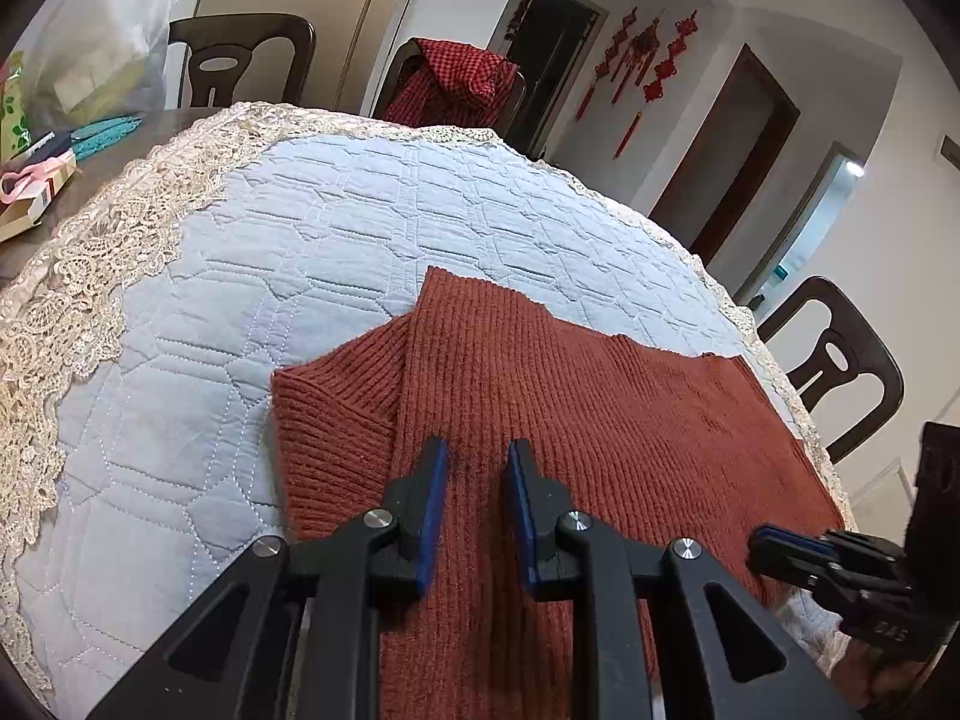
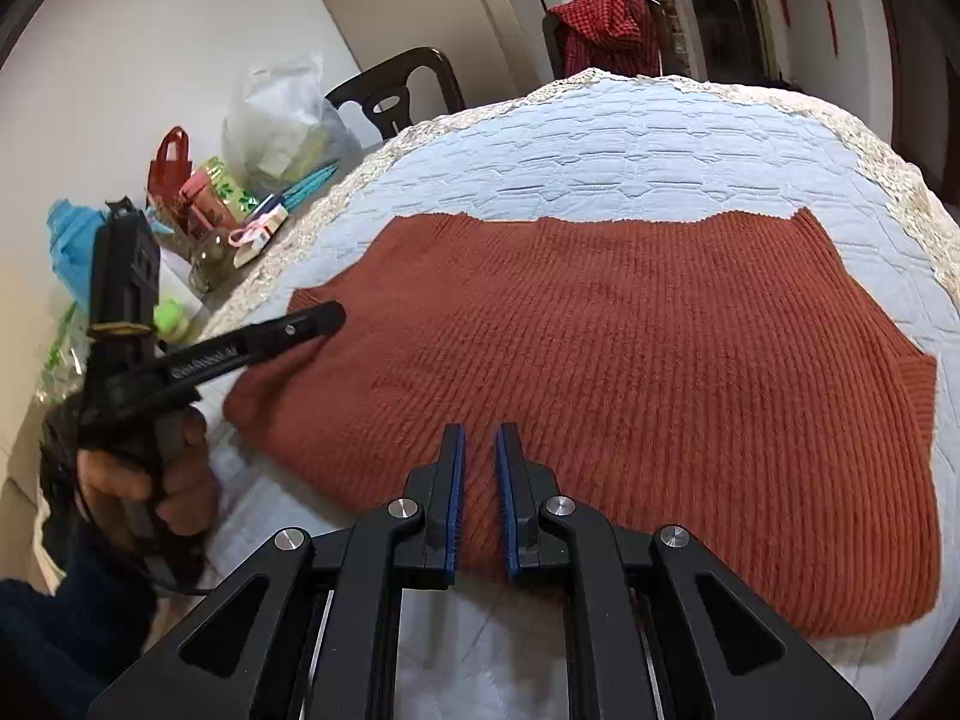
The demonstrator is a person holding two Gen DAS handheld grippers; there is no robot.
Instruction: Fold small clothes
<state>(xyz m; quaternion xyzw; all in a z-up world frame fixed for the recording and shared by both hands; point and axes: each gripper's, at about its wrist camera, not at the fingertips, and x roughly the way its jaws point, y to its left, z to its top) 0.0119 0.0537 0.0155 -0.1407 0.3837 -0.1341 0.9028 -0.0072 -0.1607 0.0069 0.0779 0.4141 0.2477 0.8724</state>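
A rust-red knitted sweater (image 2: pixel 630 372) lies flat on a pale blue quilted cloth (image 1: pixel 312 252) edged with lace, which covers the table. The left gripper (image 1: pixel 477 468) hangs over the sweater's folded sleeve end, fingers parted and empty. The right gripper (image 2: pixel 480 456) hovers above the near hem, fingers slightly apart and holding nothing. Dark wooden chairs (image 1: pixel 240 60) stand around the table.

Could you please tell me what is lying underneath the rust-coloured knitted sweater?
The sweater lies flat on a pale blue quilted cloth with a lace border. Anything between sweater and cloth is covered and cannot be seen.
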